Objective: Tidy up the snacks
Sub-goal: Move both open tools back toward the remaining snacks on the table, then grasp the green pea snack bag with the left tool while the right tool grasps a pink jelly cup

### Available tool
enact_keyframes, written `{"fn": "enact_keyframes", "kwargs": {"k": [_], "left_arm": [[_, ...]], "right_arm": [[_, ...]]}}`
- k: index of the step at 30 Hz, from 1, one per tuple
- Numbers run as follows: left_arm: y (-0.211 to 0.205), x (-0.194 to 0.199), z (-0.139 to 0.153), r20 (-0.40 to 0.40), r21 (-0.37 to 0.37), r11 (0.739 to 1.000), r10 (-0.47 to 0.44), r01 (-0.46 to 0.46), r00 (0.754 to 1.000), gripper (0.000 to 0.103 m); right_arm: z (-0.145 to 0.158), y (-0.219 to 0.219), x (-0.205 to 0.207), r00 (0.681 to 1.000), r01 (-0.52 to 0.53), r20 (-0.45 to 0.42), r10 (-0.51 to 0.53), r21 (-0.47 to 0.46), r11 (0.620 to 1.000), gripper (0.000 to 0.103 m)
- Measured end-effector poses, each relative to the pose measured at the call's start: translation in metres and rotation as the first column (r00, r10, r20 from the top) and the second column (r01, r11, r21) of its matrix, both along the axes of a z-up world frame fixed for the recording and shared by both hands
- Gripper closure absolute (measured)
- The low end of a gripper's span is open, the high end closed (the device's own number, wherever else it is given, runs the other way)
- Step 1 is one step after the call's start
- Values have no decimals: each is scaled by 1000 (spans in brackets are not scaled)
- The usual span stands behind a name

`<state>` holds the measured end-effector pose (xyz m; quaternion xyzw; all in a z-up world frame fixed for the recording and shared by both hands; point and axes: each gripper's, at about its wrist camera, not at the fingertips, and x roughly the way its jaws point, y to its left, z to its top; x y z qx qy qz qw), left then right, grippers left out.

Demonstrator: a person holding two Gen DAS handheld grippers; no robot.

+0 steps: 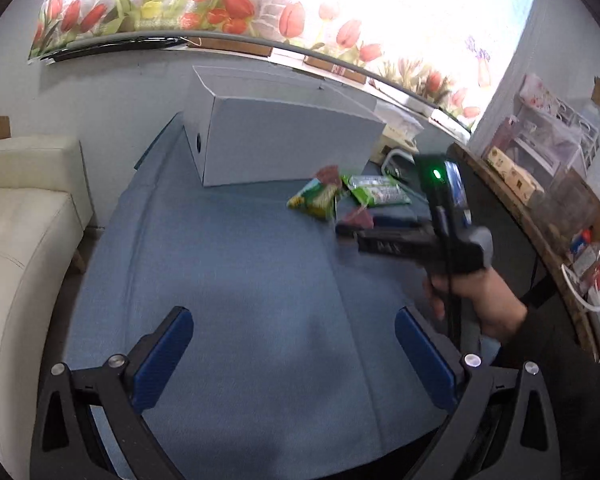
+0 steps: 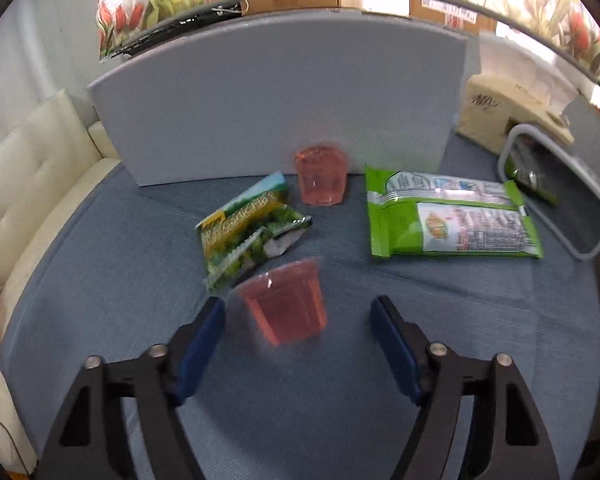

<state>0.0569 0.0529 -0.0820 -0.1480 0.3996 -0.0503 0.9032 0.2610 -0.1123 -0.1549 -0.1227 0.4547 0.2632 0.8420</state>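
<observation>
In the right wrist view a pink jelly cup lies on the blue cloth between and just beyond my open right gripper. A second pink jelly cup stands by the grey box. A crumpled green-yellow snack bag lies between the cups. A flat green snack pack lies to the right. In the left wrist view my left gripper is open and empty over bare cloth. The right gripper, hand-held, reaches toward the snacks.
A clear lidded container lies at the right with something green inside. A beige block stands behind it. A cream sofa borders the table's left. Cluttered shelves stand at the right. The blue cloth covers the table.
</observation>
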Motion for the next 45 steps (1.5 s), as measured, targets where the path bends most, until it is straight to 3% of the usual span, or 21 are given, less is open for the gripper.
{"fn": "enact_keyframes", "kwargs": {"k": [2, 3, 4, 5, 11, 13, 19, 25, 33, 40, 45], "left_arm": [[2, -5, -1, -5, 3, 1000, 12, -12, 1000, 0], [3, -6, -3, -8, -3, 1000, 8, -8, 1000, 0], [4, -6, -3, -9, -7, 1000, 11, -11, 1000, 0], [5, -6, -4, -13, -10, 1000, 19, -19, 1000, 0], [1, 1, -4, -8, 0, 1000, 1, -1, 1000, 0], [-3, 7, -2, -6, 21, 1000, -9, 9, 1000, 0], [-15, 26, 2, 3, 39, 999, -32, 32, 999, 0], [-26, 56, -3, 1, 68, 996, -53, 53, 999, 0], [-57, 129, -22, 2, 128, 987, -101, 100, 995, 0], [-85, 197, -59, -87, 154, 982, -101, 114, 991, 0], [-83, 219, -73, -113, 149, 982, -96, 113, 989, 1]], "right_arm": [[-1, 7, 1, 1000, -17, 16, 18, -29, 999, 32], [-1, 9, 1, 999, -30, 23, 30, -31, 999, 39], [0, 10, 0, 999, -38, 25, 39, -29, 999, 53], [2, 11, 0, 999, -41, 23, 42, -25, 999, 59], [9, 2, -8, 999, -30, -11, 31, 40, 999, 60], [11, -3, -13, 999, -31, -6, 32, 51, 998, 68], [24, -19, -32, 999, -45, 22, 43, 59, 997, 68], [43, -56, -49, 999, -8, 45, 1, 152, 988, 68], [78, -101, -87, 995, 21, 89, -41, 217, 976, 68], [88, -129, -121, 993, 48, 89, -71, 235, 971, 68], [89, -142, -132, 994, 63, 75, -85, 252, 966, 68]]}}
